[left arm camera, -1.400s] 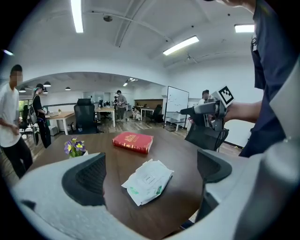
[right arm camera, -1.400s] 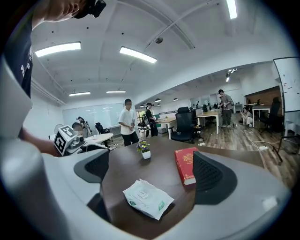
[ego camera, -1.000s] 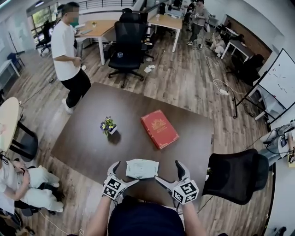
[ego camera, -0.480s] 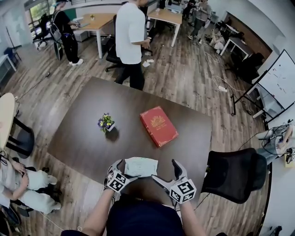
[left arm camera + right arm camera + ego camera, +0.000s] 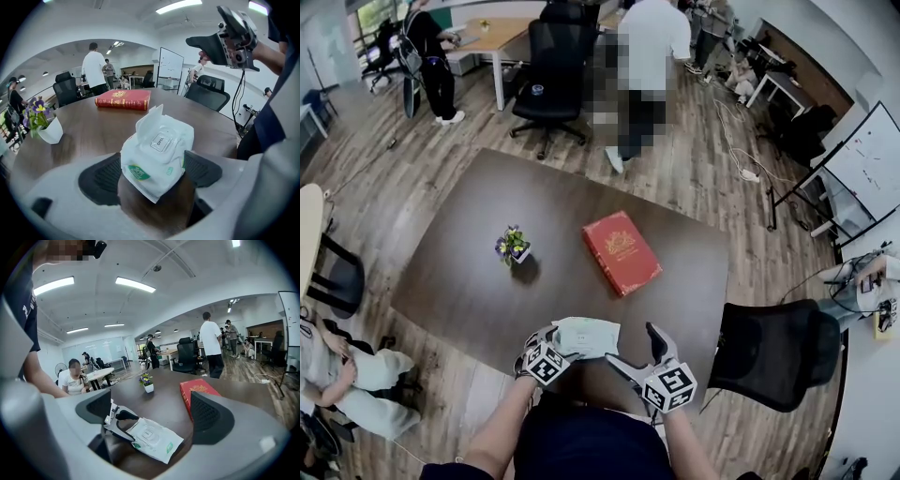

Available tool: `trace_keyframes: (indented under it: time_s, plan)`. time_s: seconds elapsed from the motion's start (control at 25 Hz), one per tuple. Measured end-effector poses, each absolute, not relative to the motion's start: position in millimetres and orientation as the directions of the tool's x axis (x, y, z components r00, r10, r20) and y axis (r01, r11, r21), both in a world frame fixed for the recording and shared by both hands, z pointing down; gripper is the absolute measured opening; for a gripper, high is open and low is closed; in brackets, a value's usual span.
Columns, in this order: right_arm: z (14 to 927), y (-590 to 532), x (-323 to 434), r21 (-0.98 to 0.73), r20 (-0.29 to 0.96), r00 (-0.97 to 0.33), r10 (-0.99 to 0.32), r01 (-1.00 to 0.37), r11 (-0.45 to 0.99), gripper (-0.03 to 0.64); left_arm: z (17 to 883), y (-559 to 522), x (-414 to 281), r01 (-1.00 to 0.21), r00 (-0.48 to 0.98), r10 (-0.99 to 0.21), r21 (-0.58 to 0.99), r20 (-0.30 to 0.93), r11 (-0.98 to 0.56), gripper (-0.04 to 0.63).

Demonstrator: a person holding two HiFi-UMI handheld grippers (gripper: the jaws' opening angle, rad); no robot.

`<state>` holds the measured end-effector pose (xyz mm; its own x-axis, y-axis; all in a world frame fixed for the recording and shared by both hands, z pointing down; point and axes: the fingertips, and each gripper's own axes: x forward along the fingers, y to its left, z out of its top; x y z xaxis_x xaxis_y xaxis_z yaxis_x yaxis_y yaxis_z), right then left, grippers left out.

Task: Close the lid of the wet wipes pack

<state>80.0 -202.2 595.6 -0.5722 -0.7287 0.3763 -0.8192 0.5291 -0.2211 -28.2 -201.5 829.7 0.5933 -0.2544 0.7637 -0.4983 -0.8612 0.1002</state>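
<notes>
The left gripper (image 5: 555, 345) is grasping the wet wipes pack (image 5: 157, 152): its jaws have just been closing, and the pack is sitting between them with a pad pressing on each side. The pack's lid, labelled on top, appears to be lying flat. The right gripper (image 5: 635, 347) is hovering just beside the pack's right end. Its jaws have been narrowing too, but they are standing apart and clasping nothing.

The pack is lying at the near edge of the dark brown table (image 5: 469, 272), right in front of the person. A wide stretch of tabletop is separating it from the red book (image 5: 622, 253) and the potted flowers (image 5: 514, 248) further in. A black office chair (image 5: 778, 352) is standing off the table's right corner.

Showing are one pack, one book, one flower pot and two grippers.
</notes>
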Motion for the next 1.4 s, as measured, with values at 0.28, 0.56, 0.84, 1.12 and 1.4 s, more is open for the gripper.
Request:
trace_keyframes:
  time_s: [0.28,0.56,0.84,1.12,1.4]
  plan:
    - [600,-208,80,-0.225,0.384,-0.566,-0.73,-0.824,0.521,0.532,847,-198,-26,-0.485,0.566,-0.229,0.095,0.792,-0.87,0.402]
    - [605,-217,76,-0.216,0.4,-0.559,-0.726,-0.828,0.518,0.52,852,-199,-24,-0.482,0.564,-0.221,0.1,0.796,-0.87,0.379]
    - [623,-232,68,-0.191,0.437,-0.554,-0.709,-0.827,0.529,0.482,855,-197,-22,-0.484,0.555,-0.195,0.124,0.809,-0.867,0.374]
    - [667,-251,50,-0.197,0.527,-0.538,-0.658,-0.83,0.522,0.477,857,-198,-23,-0.49,0.554,-0.198,0.124,0.809,-0.863,0.373]
    - [716,-278,42,-0.25,0.616,-0.488,-0.618,-0.865,0.434,0.463,858,-196,-24,-0.512,0.562,-0.215,0.132,0.799,-0.849,0.368]
